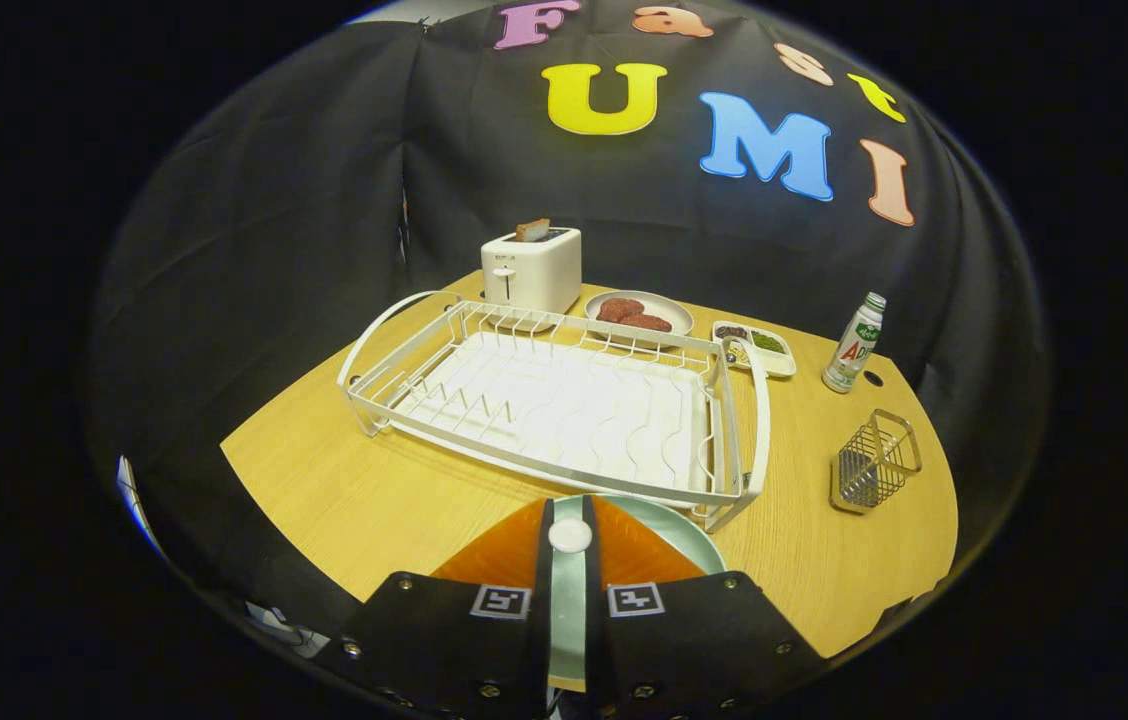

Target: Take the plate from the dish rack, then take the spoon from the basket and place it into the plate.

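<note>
My gripper (569,545) is shut on the spoon (569,535), whose small white rounded end shows between the fingertips. Directly under the fingers a pale green plate (679,540) lies flat on the wooden table, just in front of the white dish rack (564,400). No dishes stand in the rack. The wire basket (874,462) stands to the right of the rack, well beyond the fingers. The fingers hide most of the plate and the rest of the spoon.
Behind the rack stand a white toaster (531,268) with a slice of toast in it, a plate of brown food (639,312) and a small divided tray (754,345). A bottle (854,343) stands at the back right. The table edge (324,560) runs close on the left.
</note>
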The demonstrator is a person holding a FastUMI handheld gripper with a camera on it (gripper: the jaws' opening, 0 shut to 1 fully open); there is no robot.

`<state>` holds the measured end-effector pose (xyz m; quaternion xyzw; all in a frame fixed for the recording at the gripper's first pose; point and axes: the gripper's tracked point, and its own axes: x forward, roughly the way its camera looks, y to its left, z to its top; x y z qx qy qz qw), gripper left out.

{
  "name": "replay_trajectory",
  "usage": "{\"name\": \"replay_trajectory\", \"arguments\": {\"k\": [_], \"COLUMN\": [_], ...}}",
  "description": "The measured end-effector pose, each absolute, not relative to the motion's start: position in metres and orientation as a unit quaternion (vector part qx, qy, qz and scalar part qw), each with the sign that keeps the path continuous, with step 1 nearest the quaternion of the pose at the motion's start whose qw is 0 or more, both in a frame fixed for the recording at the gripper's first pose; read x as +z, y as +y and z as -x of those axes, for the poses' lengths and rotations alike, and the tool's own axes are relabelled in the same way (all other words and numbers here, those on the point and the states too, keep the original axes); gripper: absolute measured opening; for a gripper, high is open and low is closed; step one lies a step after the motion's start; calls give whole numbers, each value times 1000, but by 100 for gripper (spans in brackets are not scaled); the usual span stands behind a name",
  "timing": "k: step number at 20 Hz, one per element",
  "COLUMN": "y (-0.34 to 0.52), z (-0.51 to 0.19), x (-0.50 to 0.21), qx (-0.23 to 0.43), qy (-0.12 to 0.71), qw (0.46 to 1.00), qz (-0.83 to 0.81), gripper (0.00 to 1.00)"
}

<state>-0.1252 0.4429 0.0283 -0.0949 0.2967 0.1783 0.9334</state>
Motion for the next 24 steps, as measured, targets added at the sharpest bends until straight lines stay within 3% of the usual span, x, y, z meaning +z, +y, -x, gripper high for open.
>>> {"name": "replay_trajectory", "arguments": {"k": [3, 18, 24], "y": [434, 422, 414], "z": [120, 102, 86], "x": [32, 55, 117], "qx": [168, 153, 128], "qy": [293, 267, 192], "qw": [936, 947, 969], "qz": [98, 89, 89], "gripper": [27, 27, 27]}}
